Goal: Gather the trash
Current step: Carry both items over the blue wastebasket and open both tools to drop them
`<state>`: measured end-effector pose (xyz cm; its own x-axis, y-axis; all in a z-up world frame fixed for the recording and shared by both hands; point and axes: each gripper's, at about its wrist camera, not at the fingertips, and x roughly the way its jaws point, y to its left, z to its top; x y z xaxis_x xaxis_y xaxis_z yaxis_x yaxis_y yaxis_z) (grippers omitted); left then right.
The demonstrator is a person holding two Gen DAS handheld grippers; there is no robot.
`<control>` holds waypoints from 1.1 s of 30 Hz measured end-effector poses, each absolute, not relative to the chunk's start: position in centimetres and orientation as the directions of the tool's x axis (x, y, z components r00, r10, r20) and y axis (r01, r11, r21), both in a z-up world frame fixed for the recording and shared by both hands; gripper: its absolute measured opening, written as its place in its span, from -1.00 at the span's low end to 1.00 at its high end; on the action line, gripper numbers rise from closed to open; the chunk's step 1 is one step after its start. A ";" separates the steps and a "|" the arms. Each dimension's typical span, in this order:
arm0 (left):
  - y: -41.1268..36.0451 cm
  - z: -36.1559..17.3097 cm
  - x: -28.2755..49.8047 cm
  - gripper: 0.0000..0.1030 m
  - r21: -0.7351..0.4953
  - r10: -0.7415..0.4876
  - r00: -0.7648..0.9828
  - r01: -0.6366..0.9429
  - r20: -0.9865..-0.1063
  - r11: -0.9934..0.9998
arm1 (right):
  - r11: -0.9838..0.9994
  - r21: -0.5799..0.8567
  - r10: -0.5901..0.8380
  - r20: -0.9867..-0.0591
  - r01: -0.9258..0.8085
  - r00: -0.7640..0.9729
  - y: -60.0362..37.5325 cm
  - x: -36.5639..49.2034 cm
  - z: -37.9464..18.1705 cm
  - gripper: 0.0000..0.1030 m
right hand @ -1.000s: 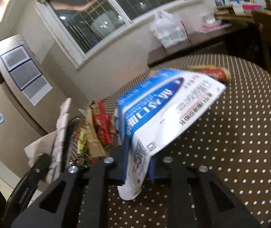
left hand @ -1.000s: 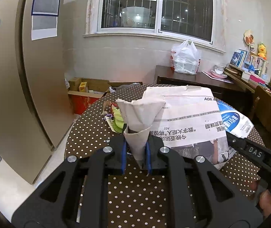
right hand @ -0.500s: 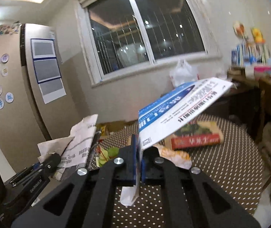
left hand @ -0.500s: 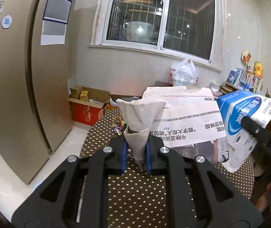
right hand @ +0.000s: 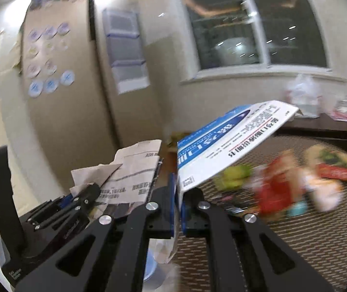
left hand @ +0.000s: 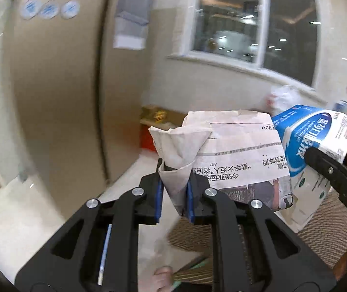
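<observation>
- Left gripper [left hand: 173, 194] squeezes a folded newspaper [left hand: 236, 155] between its blue pads. The paper sticks up and fans out to the right of the jaws.
- Right gripper [right hand: 178, 209] has its jaws pinched tight on the bottom edge of a blue and white box [right hand: 227, 141]. The flat box tilts up and away to the right.
- In the left camera view, the box [left hand: 314, 146] sits just right of the newspaper, with the right gripper's black finger across it.
- In the right camera view, the newspaper [right hand: 134, 175] and the left gripper [right hand: 76, 202] are just to the left, close beside the box.
- Both loads are held up in the air, near the left edge of the dotted table [right hand: 307, 231].
- More wrappers [right hand: 285, 185] lie farther right on the table, blurred.
- Past the table edge, pale floor [left hand: 10, 219] is open on the left. A tall brown fridge [left hand: 64, 85] stands behind it, with round stickers [right hand: 49, 56] on its door.
- A window [left hand: 256, 22] is far off on the wall.
- On the newspaper you can read "A08" and "A07", plus Chinese words. The box has Chinese writing too, too small for me to read.
</observation>
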<state>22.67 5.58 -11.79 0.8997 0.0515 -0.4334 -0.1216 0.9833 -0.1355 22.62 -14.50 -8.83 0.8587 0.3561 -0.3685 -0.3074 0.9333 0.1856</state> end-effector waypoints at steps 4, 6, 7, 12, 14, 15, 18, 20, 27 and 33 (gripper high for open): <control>11.6 -15.0 22.7 -0.70 -0.120 0.165 0.848 -0.258 -0.504 0.959 | 0.891 0.194 0.453 -0.444 -0.410 0.773 -7.7 24.9 -12.2 -0.91; 14.0 -16.7 22.9 -0.70 -0.126 0.196 0.819 -0.309 -0.540 0.943 | 0.875 0.198 0.480 -0.481 -0.442 0.734 -5.1 26.0 -13.7 -0.91; 15.5 -17.8 23.0 -0.70 -0.134 0.210 0.799 -0.339 -0.563 0.931 | 0.864 0.201 0.495 -0.506 -0.461 0.706 -3.4 26.6 -14.9 -0.91; 20.8 -23.0 24.2 -0.70 -0.118 0.277 0.698 -0.460 -0.660 0.880 | 0.831 0.206 0.523 -0.606 -0.516 0.600 2.6 29.1 -19.9 -0.91; 22.6 -25.3 25.0 -0.70 -0.112 0.287 0.652 -0.498 -0.702 0.860 | 0.824 0.209 0.520 -0.647 -0.527 0.557 4.8 30.2 -22.2 -0.91; 23.5 -26.4 25.5 -0.70 -0.108 0.291 0.632 -0.515 -0.719 0.850 | 0.820 0.213 0.521 -0.661 -0.531 0.539 5.5 30.7 -23.0 -0.91; 25.4 -29.5 26.0 -0.70 -0.091 0.304 0.571 -0.560 -0.763 0.824 | 0.807 0.230 0.526 -0.699 -0.544 0.484 8.3 32.2 -26.0 -0.91; 27.0 -31.3 26.5 -0.70 -0.072 0.322 0.528 -0.595 -0.785 0.800 | 0.798 0.233 0.526 -0.718 -0.555 0.455 10.3 33.2 -27.6 -0.91; 30.1 -35.0 26.6 -0.69 -0.028 0.355 0.433 -0.666 -0.829 0.746 | 0.784 0.249 0.522 -0.760 -0.568 0.388 16.0 35.8 -32.2 -0.36; 29.6 -35.9 27.2 -0.69 -0.018 0.344 0.411 -0.662 -0.844 0.749 | 0.803 0.216 0.487 -0.776 -0.555 0.402 16.8 36.5 -34.0 -0.02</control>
